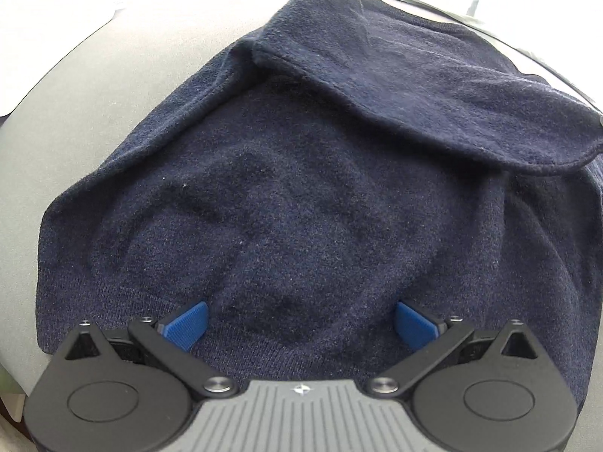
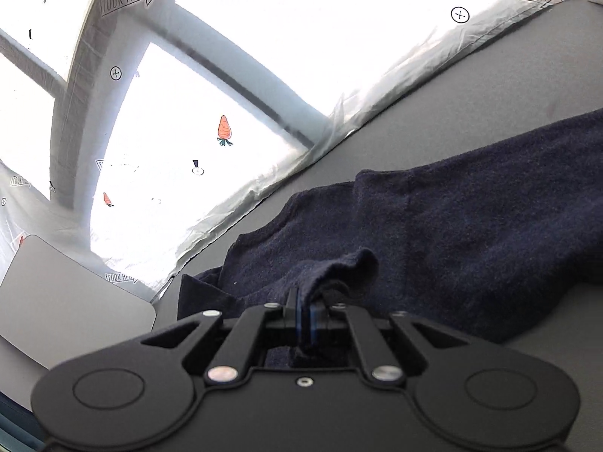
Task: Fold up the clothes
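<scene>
Right gripper [image 2: 306, 314] is clamped on a sweater [image 2: 433, 233] edge, body stretching toward 2 o'clock; left gripper [image 1: 299, 324] is held wide open, empty, above it.

sweater [image 1: 301, 196] flat on table [image 1: 113, 75], sleeve [image 1: 433, 86] folded across its far part; curtain [image 2: 264, 75] behind table.

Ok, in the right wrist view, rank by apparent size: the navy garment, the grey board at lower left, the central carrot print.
1. Navy garment, the largest as it looks.
2. Grey board, clearly smaller, though partly cut off at the frame edge.
3. Carrot print, tiny on the backdrop, farther from the camera, so true size is unsure.
</scene>
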Motion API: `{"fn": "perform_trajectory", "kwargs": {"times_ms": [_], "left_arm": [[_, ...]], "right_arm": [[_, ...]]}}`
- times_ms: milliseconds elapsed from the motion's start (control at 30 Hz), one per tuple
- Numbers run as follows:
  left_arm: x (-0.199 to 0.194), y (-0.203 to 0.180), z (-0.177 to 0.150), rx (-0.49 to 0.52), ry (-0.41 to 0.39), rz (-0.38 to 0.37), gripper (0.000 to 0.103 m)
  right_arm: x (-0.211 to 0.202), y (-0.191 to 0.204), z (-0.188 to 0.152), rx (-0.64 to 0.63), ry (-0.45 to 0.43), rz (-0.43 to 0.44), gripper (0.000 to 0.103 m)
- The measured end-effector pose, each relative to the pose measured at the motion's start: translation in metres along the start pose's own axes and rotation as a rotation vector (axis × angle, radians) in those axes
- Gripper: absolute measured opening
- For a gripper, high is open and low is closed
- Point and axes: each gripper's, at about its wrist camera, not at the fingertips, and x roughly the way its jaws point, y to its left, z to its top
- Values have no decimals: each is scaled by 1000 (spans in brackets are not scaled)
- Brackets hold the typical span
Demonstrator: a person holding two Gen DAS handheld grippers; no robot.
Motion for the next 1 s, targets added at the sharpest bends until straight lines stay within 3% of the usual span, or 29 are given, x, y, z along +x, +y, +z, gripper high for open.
{"fn": "perform_trajectory", "kwargs": {"times_ms": [200,500,600,700,767,1000], "left_arm": [[-4,2,-5,-8,-2,4,103],[-12,11,-14,-6,-12,0,103],[-12,14,-14,-5,-15,-2,103],[-13,17,-13,-3,-18,-4,103],[-12,19,-13,-2,-20,-6,103],[-9,15,-9,9,-32,-14,103]], "right_arm": [[-18,3,37,-154,-120,-93,4],[-35,-28,58,-142,-216,-215,4],[-27,-43,55,-142,-193,-304,4],[-12,-61,41,-139,-98,-406,5],[-8,-69,30,-116,-61,-439,7],[-25,-72,18,-45,-59,-472,40]]}}
